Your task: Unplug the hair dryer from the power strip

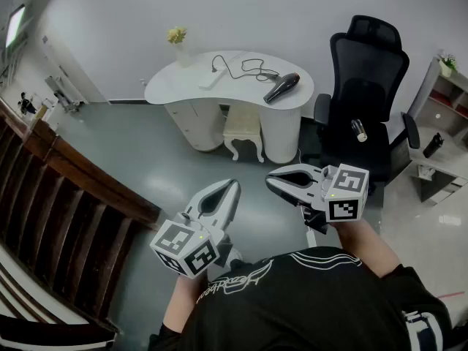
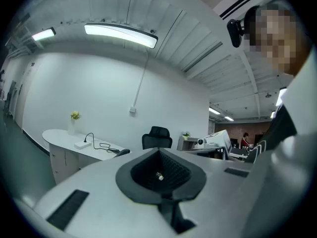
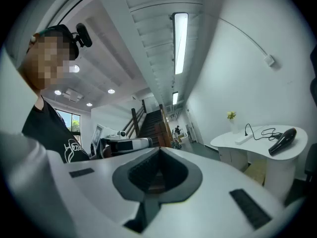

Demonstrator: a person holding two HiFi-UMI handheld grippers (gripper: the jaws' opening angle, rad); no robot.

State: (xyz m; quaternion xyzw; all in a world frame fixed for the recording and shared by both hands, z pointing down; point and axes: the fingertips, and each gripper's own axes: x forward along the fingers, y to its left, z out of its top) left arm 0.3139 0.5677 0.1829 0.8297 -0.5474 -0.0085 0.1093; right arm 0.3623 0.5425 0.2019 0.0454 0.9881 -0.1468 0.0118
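Entry: two hand-held grippers, carried ahead of our chest, both idle. Left gripper (image 1: 232, 186): jaws together, nothing between them. Right gripper (image 1: 270, 178): jaws closed too and empty, its tips near the left's. Task item: hair dryer (image 1: 282, 87), black, lying on its side on the white desk (image 1: 170, 92), well apart from both sets of jaws. Seen along the left jaws it sits off to their left; seen along the right jaws, off to their right. Its cord (image 1: 247, 67) runs in loose loops to a plug (image 1: 215, 69) standing in the white power strip (image 1: 210, 80) on the same desk. Risks, as we judge them: the strip looks light and unfixed, so a one-gripper pull on the plug may drag it along or off the desk. Pulling the cord instead of the plug body may strain it or tow the dryer. A sweeping approach could tip the vase of yellow flowers (image 1: 178, 38) near the strip. Surface: smooth, kidney-shaped top, probably offering little friction. Room: glossy grey floor (image 1: 146, 152); cream stool (image 1: 242, 129) under the desk. A black office chair (image 1: 368, 75) with a bottle (image 1: 358, 130) on its seat stands off to the right of the right jaws. A wooden stair railing (image 1: 66, 174) lies straight ahead of those jaws.
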